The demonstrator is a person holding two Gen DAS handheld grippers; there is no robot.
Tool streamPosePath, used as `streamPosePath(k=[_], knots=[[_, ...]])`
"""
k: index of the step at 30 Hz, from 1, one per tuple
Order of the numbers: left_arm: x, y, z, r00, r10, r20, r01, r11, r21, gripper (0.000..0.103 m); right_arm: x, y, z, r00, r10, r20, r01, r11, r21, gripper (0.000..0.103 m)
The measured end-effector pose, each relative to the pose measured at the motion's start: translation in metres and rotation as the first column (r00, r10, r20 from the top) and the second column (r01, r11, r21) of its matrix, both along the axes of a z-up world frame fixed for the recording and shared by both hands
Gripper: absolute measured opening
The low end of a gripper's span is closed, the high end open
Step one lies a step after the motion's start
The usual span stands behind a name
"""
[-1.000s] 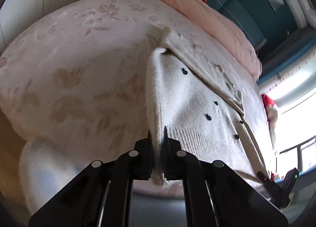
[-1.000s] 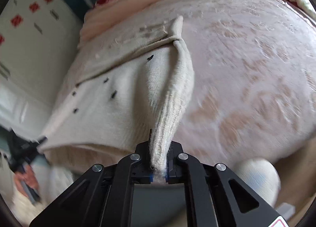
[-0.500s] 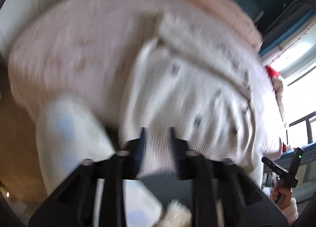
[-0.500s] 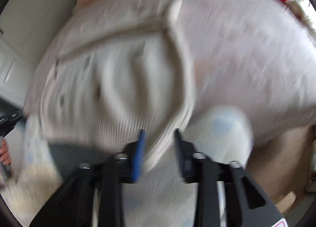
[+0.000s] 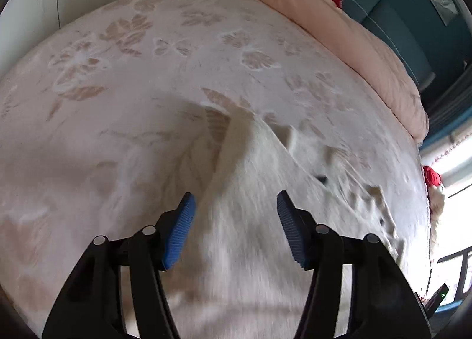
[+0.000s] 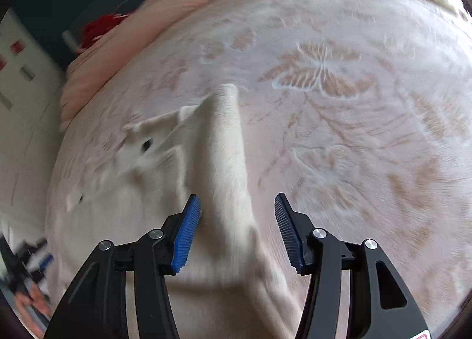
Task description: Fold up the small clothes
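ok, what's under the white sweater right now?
The white sweater lies on the floral bedspread, which shows all around it. Whatever is directly beneath the knit is covered. Both grippers, left and right, are open above it.

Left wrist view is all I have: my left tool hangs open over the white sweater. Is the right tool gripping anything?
Observer: No. The right tool is open, its jaws either side of a raised ridge of the sweater, not pinching it.
Operator: What lies to the right of that ridge?
Observer: The bedspread, with a butterfly pattern woven into it.
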State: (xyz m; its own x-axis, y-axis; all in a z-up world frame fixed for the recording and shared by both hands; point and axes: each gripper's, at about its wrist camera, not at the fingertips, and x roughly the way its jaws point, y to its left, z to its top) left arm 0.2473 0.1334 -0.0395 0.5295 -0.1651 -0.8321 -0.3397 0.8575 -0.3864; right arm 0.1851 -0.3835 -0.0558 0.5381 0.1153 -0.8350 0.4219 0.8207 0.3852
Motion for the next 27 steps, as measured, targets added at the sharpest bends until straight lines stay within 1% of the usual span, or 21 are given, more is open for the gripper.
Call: streamPosePath(k=[1,2,4,6,8,10,11,12,14,15,16,17,18,19,20,21,22,23,24,25,27], knots=[[0.009,-0.001,-0.005,1.0,-0.013,-0.002,0.013,1.0,0.008,0.024,0.008,-0.002,-0.008,1.0,-0.017,-0.009,0.017,0.999,0.035,0.053],[0.019,-0.002,-0.013,0.999,-0.031,-0.03,0.032,0.999,0.037,0.0,0.015,-0.004,-0.015,1.0,-0.026,-0.011,0.027,0.998,0.06,0.045],[0.024,0.0,-0.013,0.999,-0.037,-0.014,0.038,0.997,0.063,0.0,0.029,0.0,-0.013,0.999,0.017,0.043,-0.021,0.996,0.086,0.013],[0.025,0.003,0.0,0.998,-0.048,0.049,0.042,0.992,0.122,0.0,0.033,0.005,0.004,0.993,0.053,0.102,-0.057,0.998,0.037,0.012],[0.023,0.01,0.003,0.997,-0.028,0.071,0.016,0.988,0.154,0.0,0.033,0.003,0.01,0.988,0.063,0.141,-0.062,0.998,-0.01,0.011],[0.029,0.018,-0.024,1.0,-0.014,-0.021,0.017,0.984,0.179,0.0,0.037,-0.004,-0.022,0.998,0.059,0.038,-0.057,0.997,-0.048,0.011],[0.032,0.022,-0.034,0.998,-0.007,-0.056,0.017,0.984,0.176,0.0,0.034,-0.007,-0.033,0.998,0.049,0.04,-0.048,0.999,-0.021,0.011],[0.028,0.027,-0.037,0.999,0.003,-0.051,0.003,0.993,0.117,0.0,0.029,-0.009,-0.028,0.997,0.032,0.075,-0.032,0.999,0.0,0.013],[0.018,0.03,-0.026,0.999,0.018,0.037,-0.018,1.0,-0.012,0.0,0.029,-0.009,-0.019,0.997,0.03,0.076,-0.032,0.999,0.027,0.023],[0.016,0.029,-0.02,0.998,0.016,0.067,-0.012,0.998,-0.055,0.003,0.029,-0.008,-0.013,0.997,0.034,0.073,-0.036,0.999,0.027,0.025],[0.017,0.026,-0.015,0.997,0.003,0.082,0.004,0.996,-0.086,0.008,0.031,-0.007,-0.008,0.996,0.04,0.08,-0.042,0.999,0.022,0.031],[0.021,0.021,-0.012,0.996,-0.014,0.087,0.023,0.994,-0.105,0.027,0.032,-0.006,-0.006,0.995,0.041,0.087,-0.043,0.999,0.022,0.042],[0.027,0.017,-0.01,0.996,-0.017,0.085,0.026,0.994,-0.108,0.056,0.036,-0.008,-0.003,0.995,0.026,0.096,-0.029,0.999,0.028,0.048],[0.031,0.014,-0.01,0.997,-0.01,0.074,0.018,0.995,-0.099,0.069,0.04,-0.009,-0.003,0.995,0.009,0.098,-0.012,0.999,0.034,0.058],[0.039,0.009,-0.013,0.998,-0.003,0.061,0.008,0.997,-0.082,0.073,0.047,-0.011,-0.003,0.995,-0.003,0.097,-0.001,0.999,0.04,0.06],[0.045,0.005,-0.017,0.999,-0.011,0.052,0.015,0.997,-0.077,0.071,0.055,-0.012,-0.006,0.996,-0.007,0.089,0.003,0.999,0.046,0.06],[0.055,0.0,-0.026,0.999,-0.028,0.029,0.03,0.997,-0.073,0.06,0.065,-0.01,-0.013,0.998,-0.004,0.066,0.001,0.999,0.047,0.057],[0.06,-0.003,-0.032,0.999,-0.033,0.005,0.034,0.998,-0.059,0.018,0.073,-0.01,-0.02,0.999,0.001,0.047,-0.003,0.999,0.046,0.031],[0.066,-0.003,-0.036,0.999,-0.036,-0.016,0.035,0.998,-0.045,0.01,0.079,-0.01,-0.02,0.999,0.019,0.051,-0.022,0.998,0.053,0.009],[0.067,-0.003,-0.032,1.0,-0.021,0.008,0.021,0.999,-0.033,0.009,0.082,-0.013,-0.017,0.997,0.022,0.07,-0.027,0.997,0.068,0.01],[0.065,0.0,-0.021,0.998,-0.014,0.068,0.014,1.0,-0.004,0.008,0.076,-0.017,0.003,0.986,0.009,0.168,-0.022,0.997,0.072,0.009]])
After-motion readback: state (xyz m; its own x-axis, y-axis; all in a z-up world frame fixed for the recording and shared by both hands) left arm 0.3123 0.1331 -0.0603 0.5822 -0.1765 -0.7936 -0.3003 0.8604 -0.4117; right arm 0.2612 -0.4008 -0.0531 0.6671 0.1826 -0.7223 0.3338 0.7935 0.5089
